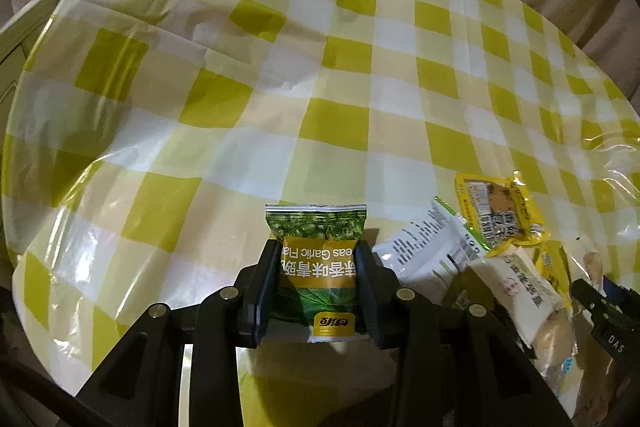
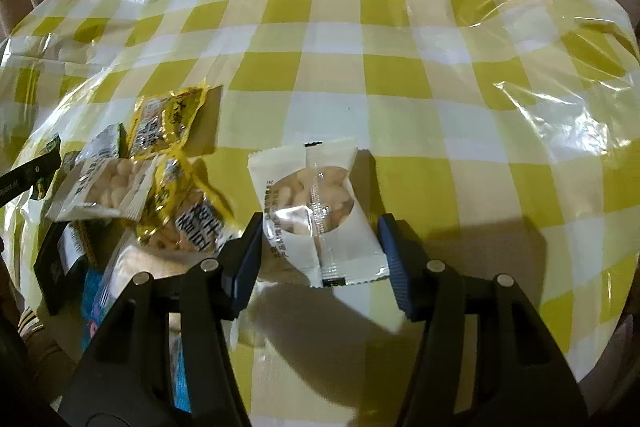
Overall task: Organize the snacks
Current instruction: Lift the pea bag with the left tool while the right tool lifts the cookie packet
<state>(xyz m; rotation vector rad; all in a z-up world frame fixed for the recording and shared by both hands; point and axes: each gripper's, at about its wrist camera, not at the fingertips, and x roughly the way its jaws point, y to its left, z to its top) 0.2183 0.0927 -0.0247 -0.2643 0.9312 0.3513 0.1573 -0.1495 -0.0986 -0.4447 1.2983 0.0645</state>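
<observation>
1. Now my left claw (image 1: 318, 291) squeezes the green pea pack (image 1: 318, 267), which stands up straight between my pads, its long side pointing away from me, off the checked table (image 1: 280, 75)
2. Then my right claw (image 2: 320, 251) is half wide around the white nut pack (image 2: 316, 215); its long side points away too, only the left pad touching, and the snack pile (image 2: 160, 167) is to the left

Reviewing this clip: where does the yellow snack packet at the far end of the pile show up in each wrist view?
Left wrist view: the yellow packet lies right of centre, at the far end of the pile, beyond a white packet.
Right wrist view: the yellow packet lies left of centre, at the pile's far end.
Shared landmark: the yellow-and-white checked tablecloth under the pile.
</observation>
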